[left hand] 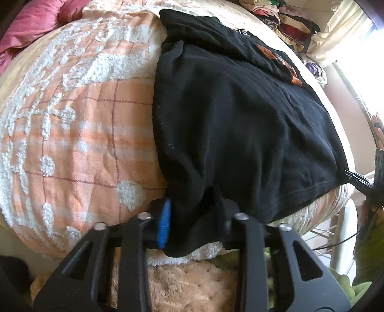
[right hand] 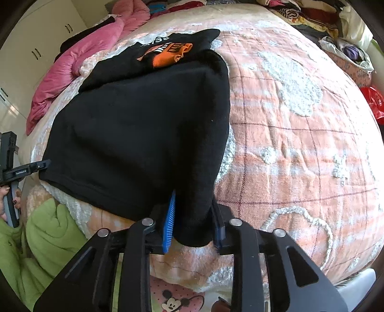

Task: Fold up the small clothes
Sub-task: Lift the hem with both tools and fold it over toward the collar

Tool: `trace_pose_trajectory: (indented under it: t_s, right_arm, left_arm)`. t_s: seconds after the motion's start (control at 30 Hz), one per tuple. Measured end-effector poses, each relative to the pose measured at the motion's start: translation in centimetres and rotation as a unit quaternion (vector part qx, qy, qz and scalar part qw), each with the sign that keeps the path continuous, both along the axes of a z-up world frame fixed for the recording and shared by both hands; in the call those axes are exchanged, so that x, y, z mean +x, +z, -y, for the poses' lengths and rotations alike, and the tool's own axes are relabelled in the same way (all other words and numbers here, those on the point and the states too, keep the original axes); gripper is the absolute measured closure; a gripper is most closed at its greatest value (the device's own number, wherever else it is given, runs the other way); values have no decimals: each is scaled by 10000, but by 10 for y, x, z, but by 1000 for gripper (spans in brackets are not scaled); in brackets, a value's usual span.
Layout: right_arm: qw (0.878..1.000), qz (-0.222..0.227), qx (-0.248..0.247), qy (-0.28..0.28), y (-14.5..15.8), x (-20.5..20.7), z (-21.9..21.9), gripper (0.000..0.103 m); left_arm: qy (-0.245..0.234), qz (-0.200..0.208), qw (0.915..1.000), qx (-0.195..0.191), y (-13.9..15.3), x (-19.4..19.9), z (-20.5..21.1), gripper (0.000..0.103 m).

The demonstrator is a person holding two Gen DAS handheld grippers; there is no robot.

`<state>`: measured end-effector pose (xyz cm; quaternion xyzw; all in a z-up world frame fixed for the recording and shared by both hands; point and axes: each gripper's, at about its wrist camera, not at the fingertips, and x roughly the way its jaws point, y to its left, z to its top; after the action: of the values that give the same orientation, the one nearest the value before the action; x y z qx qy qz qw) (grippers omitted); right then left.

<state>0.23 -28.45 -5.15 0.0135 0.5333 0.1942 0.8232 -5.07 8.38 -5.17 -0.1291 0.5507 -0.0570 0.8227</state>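
Both wrist cams close, angled down, sharing black garment [left hand: 240, 120].

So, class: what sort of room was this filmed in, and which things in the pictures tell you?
Most likely a bedroom at home. A bed with a peach checked blanket takes up most of the view, a pink quilt is bunched at its far side, and white cupboard doors stand behind it.

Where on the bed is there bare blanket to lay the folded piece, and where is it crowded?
Free: orange checked blanket between black shirt and pink quilt; also the blanket right of the shirt, up to the clothes pile. Crowded: that far pile, and the near edge where both grippers clamp the hem.
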Motion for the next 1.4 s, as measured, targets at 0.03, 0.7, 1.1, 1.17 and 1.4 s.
trace_pose_trajectory:
  t_s: [0.03, 0.7, 1.1, 1.17, 1.4]
  right_arm:
    - [10000, -2, 56, 69, 3, 0, -1, 93]
    - [9772, 1773, 1143, -240, 117, 53, 5, 95]
    - [9668, 2323, 1003, -356, 151, 107, -2, 95]
    - [9657, 2389, 947, -365, 152, 117, -4, 95]
    - [9664, 2371, 880, -448, 147, 156, -12, 95]
  left_arm:
    - [15, 23, 10000, -42, 2, 0, -1, 96]
    - [362, 1659, 9853, -204, 124, 32, -34, 101]
    - [564, 1838, 9812, 165, 150, 86, -38, 101]
    - [604, 1849, 9808, 161, 153, 99, -40, 101]
    - [688, 1767, 9817, 191, 154, 136, -44, 101]
